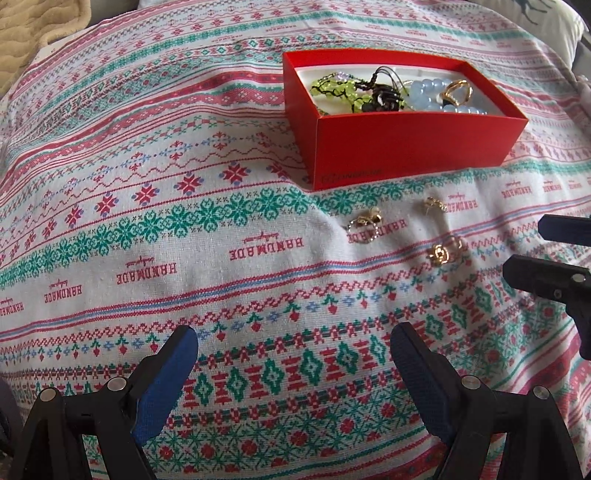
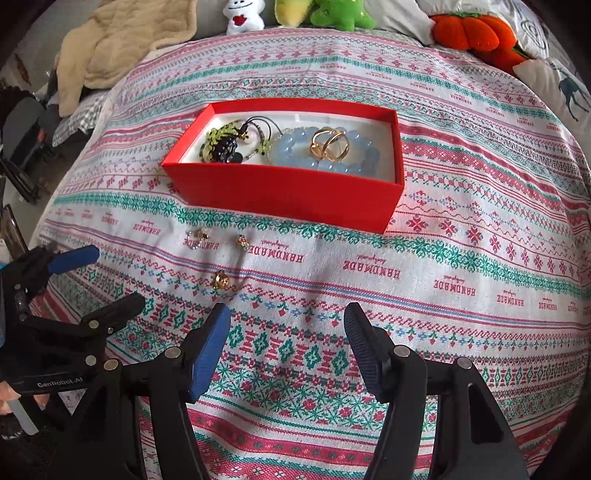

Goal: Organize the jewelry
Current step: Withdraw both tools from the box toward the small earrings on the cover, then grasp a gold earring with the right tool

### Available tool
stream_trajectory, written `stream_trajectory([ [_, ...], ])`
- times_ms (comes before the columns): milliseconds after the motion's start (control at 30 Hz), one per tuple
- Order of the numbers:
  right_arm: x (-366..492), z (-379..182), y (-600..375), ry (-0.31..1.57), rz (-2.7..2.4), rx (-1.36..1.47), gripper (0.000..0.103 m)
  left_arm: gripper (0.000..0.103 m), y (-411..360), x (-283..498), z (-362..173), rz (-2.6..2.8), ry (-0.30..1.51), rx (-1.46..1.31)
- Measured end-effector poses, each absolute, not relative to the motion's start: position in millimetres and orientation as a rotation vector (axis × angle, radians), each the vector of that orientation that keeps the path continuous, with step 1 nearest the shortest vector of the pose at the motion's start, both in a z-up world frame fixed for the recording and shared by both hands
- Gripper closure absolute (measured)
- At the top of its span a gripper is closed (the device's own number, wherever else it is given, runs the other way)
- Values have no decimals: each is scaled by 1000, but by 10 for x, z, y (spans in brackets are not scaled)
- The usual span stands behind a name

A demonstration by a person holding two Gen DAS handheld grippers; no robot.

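Note:
A red box (image 1: 406,147) (image 2: 288,192) sits on the patterned cloth. It holds a green bead piece (image 1: 332,88), black cords, a pale blue bead bracelet (image 2: 295,147) and gold rings (image 2: 328,146). Three small gold pieces lie on the cloth in front of it: a hoop earring (image 1: 364,223) (image 2: 197,236), a stud (image 1: 434,204) (image 2: 242,242) and a flower-shaped earring (image 1: 443,253) (image 2: 221,279). My left gripper (image 1: 293,345) (image 2: 114,277) is open and empty, low over the cloth. My right gripper (image 2: 288,321) (image 1: 532,243) is open and empty, just right of the flower earring.
A patterned cloth (image 2: 443,258) covers the bed. A beige blanket (image 2: 122,48) lies at the far left. Plush toys (image 2: 332,14) and an orange plush pumpkin (image 2: 476,33) line the far edge, with a deer-print pillow (image 2: 561,88) at the right.

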State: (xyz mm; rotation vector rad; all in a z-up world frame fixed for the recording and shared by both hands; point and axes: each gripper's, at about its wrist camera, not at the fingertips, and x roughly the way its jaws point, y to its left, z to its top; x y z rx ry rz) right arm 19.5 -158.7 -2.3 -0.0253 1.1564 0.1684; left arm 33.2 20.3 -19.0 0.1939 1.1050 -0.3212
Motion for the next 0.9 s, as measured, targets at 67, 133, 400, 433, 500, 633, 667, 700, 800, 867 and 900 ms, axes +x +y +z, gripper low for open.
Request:
stream_trajectory([
  [67,158,-85,-1535,1150,176,-36,36,15,221,336,-267,-309,1121,207],
  [133,140,-146,-1473,1144,190,-52,36,11,244,329,-344,-306,1130,210],
  [400,148,-273,-1289,1097,221,-108,36,0,285,232,-440,-293,1056,230],
  [433,158,-281,-1277,1090,219,-110,37,0,280,223,-443,-291,1055,230],
  [500,180,-290,-1241,1076,215,-116,39,0,273,218,-443,-287,1060,231],
  [633,226,-311,-1178,1048,223,-133,51,0,273,232,-440,-299,1074,229],
  [667,236,-310,-1153,1043,228,-138,54,0,279,242,-440,-304,1074,229],
  [700,252,-313,-1111,1038,233,-144,57,0,294,288,-439,-308,1076,228],
  [800,280,-318,-1084,1032,240,-152,66,0,310,298,-425,-322,1076,228],
  [867,309,-316,-1080,1033,243,-151,73,1,316,304,-411,-335,1073,225],
  [900,324,-315,-1079,1035,244,-152,78,1,316,303,-400,-342,1071,222],
])
